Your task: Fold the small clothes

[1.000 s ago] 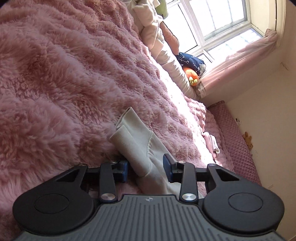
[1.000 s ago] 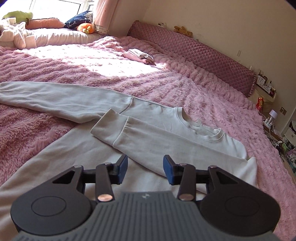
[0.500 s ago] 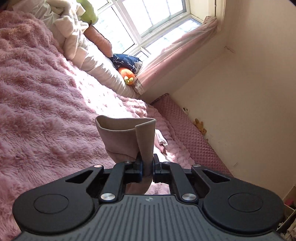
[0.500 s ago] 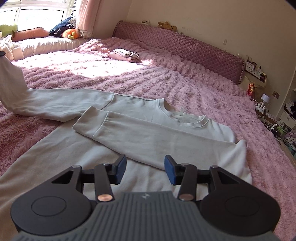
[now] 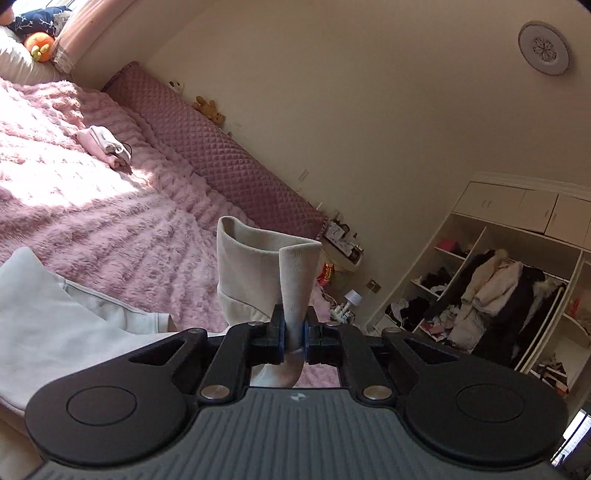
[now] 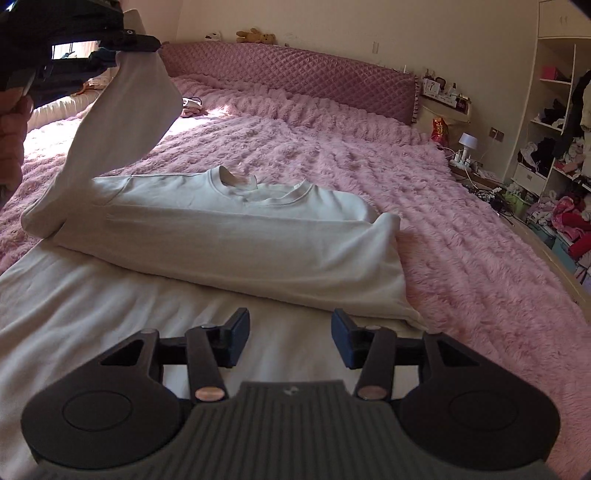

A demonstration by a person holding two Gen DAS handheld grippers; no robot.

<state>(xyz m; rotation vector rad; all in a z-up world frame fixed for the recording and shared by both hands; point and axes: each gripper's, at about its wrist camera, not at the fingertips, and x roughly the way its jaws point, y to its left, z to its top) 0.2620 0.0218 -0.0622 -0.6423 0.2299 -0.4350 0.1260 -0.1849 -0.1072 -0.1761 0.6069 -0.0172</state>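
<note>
A bedroom: a bed under a fuzzy pink blanket (image 6: 369,155) with a quilted pink headboard (image 6: 295,74), and an open wardrobe (image 5: 517,288) full of clothes beyond it. One cream sweatshirt (image 6: 229,236) lies on the blanket, collar toward the headboard. One sleeve (image 6: 236,240) is already folded across the chest. The other sleeve (image 6: 122,122) is lifted off the blanket, its cuff (image 5: 269,266) pinched between the closed jaws of the left gripper (image 5: 294,338). The right gripper (image 6: 289,341) hovers over the sweatshirt's lower body with its jaws wide apart, holding nothing. By my reading, the second sleeve and the body fold remain. One small folded pile (image 5: 105,146) sits nearer the headboard; two plush toys (image 6: 256,36) top it.
</note>
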